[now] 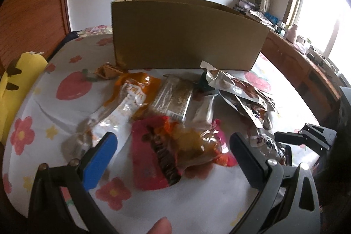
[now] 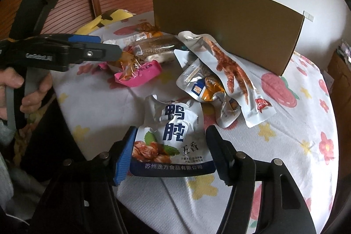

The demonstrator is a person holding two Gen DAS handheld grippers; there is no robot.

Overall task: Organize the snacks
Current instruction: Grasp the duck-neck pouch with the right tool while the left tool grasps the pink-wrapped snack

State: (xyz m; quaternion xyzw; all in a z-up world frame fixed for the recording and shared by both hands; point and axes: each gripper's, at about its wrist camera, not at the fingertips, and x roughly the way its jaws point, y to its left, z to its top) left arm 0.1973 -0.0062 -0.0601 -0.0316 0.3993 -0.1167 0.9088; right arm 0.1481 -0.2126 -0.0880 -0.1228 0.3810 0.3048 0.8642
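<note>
Snack packs lie scattered on a flower-print bed sheet (image 1: 54,115) in front of an open cardboard box (image 1: 186,36). My left gripper (image 1: 173,146) is open and straddles a pink pack with orange-brown contents (image 1: 175,146); its pads stand clear of the pack. From the right wrist, that same left gripper (image 2: 109,46) hovers over the pink pack (image 2: 140,74). My right gripper (image 2: 172,133) is open around a silver-white pouch with blue characters (image 2: 173,135) lying flat on the sheet. Its pads sit close beside the pouch's edges without squeezing it.
An orange-white pouch (image 1: 122,106), a brown bar pack (image 1: 173,98) and silver chicken-feet pouches (image 2: 230,71) lie between the grippers and the box (image 2: 226,25). A yellow plush toy (image 1: 19,80) sits at the bed's left edge. A wooden cabinet (image 1: 296,71) runs under the window.
</note>
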